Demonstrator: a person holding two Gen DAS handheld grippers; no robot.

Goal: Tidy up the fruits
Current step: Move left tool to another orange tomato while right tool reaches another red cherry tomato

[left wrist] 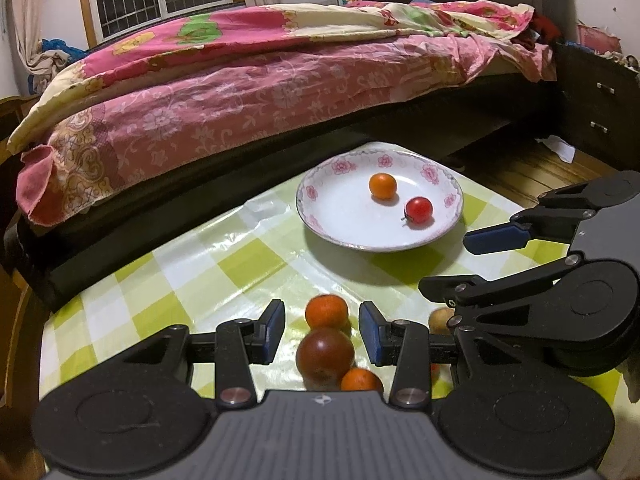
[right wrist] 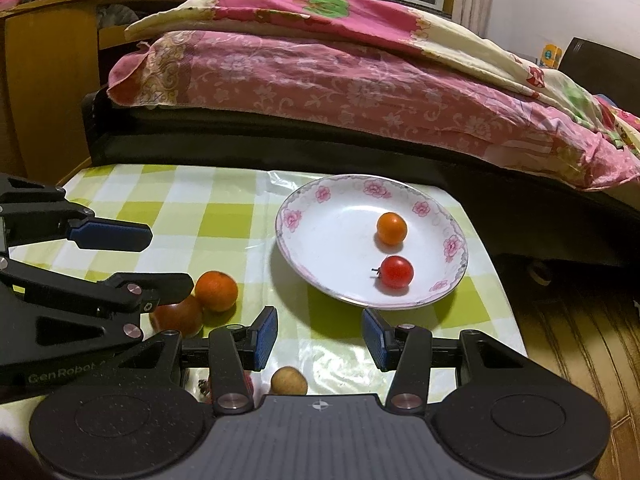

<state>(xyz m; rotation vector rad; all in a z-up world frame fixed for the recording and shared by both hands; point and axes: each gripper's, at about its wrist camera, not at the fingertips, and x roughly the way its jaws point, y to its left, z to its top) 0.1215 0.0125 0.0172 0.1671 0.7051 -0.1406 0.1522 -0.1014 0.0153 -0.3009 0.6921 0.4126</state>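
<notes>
Item: loose fruit on my worktop [left wrist: 224, 264], green-checked cover under clear film; bed beyond.

Plate [left wrist: 320, 216], white with a pink flower rim, at 12 o'clock from my left tool [left wrist: 322, 330]. It holds one small orange fruit [left wrist: 383, 186] and one red tomato [left wrist: 418, 210], apart from each other.

Not yet sorted: an orange [left wrist: 327, 311] touching a dark red tomato [left wrist: 325, 354], with a second small orange fruit [left wrist: 361, 380] at the tomato's 5 o'clock. All three lie in line between my left tool's spread fingers, ungripped. A tan, longan-like fruit [right wrist: 289, 381] lies just below my right tool [right wrist: 319, 340], at about 7 o'clock from its gap.

Tool state: left released, holding nothing; right released, holding nothing, only worktop between its pads.

Handling, as I judge it: all light, round, prone to roll on the glossy film. Tomatoes are soft-skinned and bruise; close gently across the widest middle, not the stem end. The orange is firmer and takes a fuller squeeze. The touching pair may nudge each other when one is lifted.
</notes>
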